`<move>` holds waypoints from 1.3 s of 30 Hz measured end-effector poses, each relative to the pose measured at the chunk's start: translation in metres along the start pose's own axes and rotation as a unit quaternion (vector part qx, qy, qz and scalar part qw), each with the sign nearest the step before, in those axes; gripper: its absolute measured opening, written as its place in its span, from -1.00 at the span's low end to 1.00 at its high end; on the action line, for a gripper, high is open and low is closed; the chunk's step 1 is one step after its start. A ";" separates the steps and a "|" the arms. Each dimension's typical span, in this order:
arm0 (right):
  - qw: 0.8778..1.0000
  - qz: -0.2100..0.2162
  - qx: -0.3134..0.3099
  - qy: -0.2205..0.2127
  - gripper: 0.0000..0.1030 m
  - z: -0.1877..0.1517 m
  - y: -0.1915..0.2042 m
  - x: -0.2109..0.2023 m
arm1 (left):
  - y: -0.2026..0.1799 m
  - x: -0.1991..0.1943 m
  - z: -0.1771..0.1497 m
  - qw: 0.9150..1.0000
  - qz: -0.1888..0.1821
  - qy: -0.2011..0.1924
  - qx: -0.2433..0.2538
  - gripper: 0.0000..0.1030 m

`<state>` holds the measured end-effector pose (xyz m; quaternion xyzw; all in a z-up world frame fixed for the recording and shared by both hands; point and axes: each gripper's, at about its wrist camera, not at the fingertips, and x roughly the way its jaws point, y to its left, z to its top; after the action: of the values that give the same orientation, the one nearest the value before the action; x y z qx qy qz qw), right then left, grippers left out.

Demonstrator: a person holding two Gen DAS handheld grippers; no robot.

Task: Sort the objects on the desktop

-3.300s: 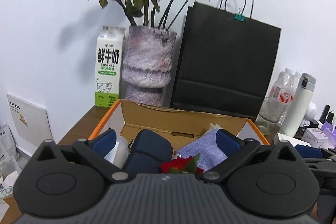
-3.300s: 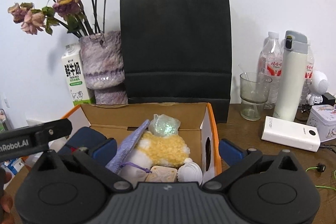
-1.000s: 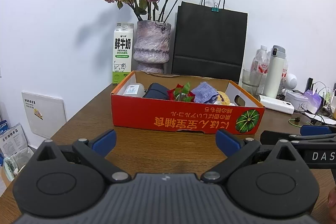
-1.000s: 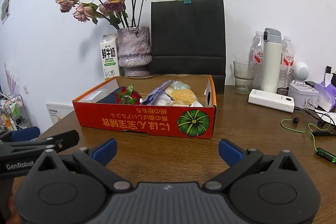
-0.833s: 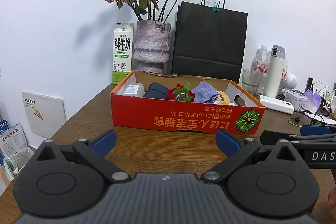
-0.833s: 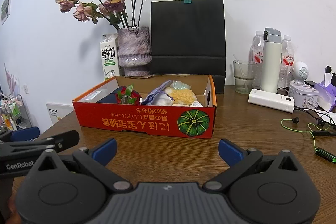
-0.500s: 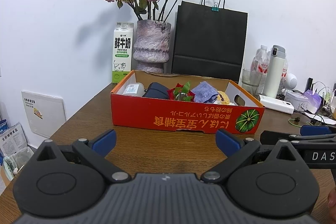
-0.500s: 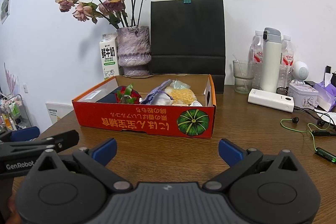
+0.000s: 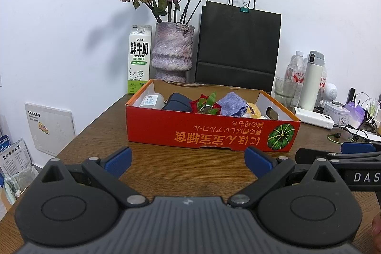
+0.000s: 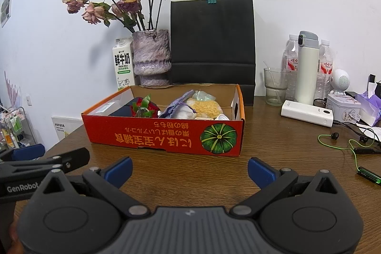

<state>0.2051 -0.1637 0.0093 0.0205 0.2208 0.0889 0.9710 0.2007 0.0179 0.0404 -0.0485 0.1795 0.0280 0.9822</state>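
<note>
Brown wooden desk [image 9: 166, 173], white wall behind. Nearest: left gripper [image 9: 188, 160] and right gripper [image 10: 189, 170], both spread wide, empty, withdrawn from earlier reach over box. Beyond: red cardboard box [image 9: 212, 135], holding pouches, rose, plush. Sorting seemingly finished.

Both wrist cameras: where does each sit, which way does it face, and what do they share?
Left wrist: behind the open left gripper, facing the red box; right gripper at right edge.
Right wrist: behind the open right gripper, facing the box's pumpkin end; left gripper at left edge.
Shared: box, vase, black bag.
</note>
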 end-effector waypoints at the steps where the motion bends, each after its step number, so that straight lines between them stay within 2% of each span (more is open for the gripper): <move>1: 1.000 0.000 0.000 0.000 1.00 0.000 0.000 0.000 | 0.000 0.000 0.000 1.000 0.000 0.000 0.000 1.00; 39: 1.000 -0.003 -0.002 0.001 1.00 -0.003 -0.002 0.000 | -0.002 0.001 -0.001 1.000 0.008 0.001 0.003 1.00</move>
<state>0.2048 -0.1659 0.0066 0.0182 0.2220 0.0866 0.9710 0.2014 0.0162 0.0391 -0.0443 0.1810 0.0351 0.9819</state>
